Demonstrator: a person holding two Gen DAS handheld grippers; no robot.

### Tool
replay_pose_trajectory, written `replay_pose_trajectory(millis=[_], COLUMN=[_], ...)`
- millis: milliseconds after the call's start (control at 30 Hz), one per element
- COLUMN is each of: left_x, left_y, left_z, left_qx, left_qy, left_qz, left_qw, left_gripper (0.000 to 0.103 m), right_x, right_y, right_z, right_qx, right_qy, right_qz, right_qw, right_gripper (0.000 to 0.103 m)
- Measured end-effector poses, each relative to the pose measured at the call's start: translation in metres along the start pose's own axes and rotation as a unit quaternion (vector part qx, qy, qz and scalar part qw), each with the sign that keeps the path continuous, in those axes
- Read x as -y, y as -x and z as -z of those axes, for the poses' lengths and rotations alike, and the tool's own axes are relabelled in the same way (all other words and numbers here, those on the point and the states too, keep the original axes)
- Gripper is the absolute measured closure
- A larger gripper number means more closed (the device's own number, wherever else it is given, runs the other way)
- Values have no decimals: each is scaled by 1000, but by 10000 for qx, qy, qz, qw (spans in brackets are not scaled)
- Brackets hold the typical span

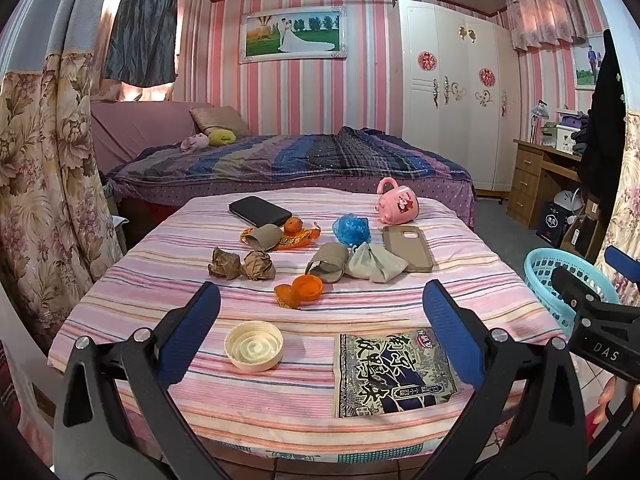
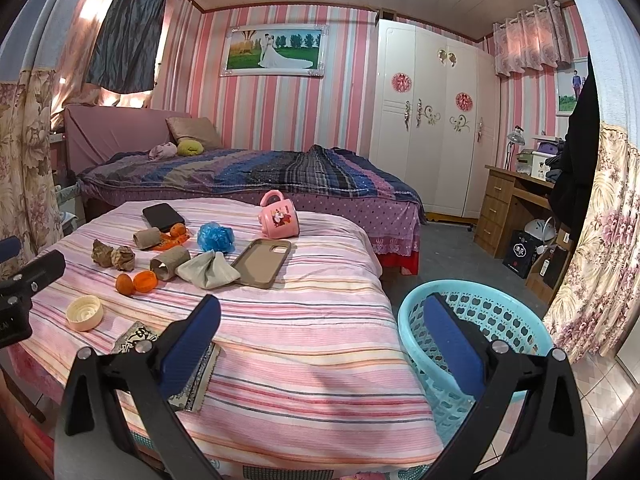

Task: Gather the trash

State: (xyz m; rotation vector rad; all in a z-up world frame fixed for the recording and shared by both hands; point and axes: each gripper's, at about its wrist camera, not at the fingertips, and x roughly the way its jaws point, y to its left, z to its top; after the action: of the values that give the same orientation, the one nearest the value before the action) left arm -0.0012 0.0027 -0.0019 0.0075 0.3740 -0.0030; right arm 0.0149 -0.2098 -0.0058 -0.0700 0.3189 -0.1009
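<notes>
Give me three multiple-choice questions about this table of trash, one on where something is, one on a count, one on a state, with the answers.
1. Where is the blue basket?
A. on the table
B. on the floor right of the table
C. on the bed

2. How many cardboard tubes lie on the table?
A. two
B. four
C. none

3. How is the left gripper?
A. shut on the cream lid
B. shut on the snack packet
C. open, holding nothing

Answers:
1 B, it stands on the floor past the table's right edge.
2 A, one tube by the orange wrapper, one by the grey bag.
3 C, its fingers stand apart above the cream lid and the snack packet.
</notes>
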Motion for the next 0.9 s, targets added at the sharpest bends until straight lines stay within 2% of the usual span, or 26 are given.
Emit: replay_pose_trajectory(millis=[900], left_x=[2], left_y=[-1], left_z=[0], left_qx=[4], left_qy=[19], left_qz=[5], left_qw=[10000], left_gripper=[5], right_x=[-1], right_y=[-4], right_z=[5], right_qx=[-64], right_qy=[-3], right_qz=[24], right_qw=[10000], right_gripper=[4])
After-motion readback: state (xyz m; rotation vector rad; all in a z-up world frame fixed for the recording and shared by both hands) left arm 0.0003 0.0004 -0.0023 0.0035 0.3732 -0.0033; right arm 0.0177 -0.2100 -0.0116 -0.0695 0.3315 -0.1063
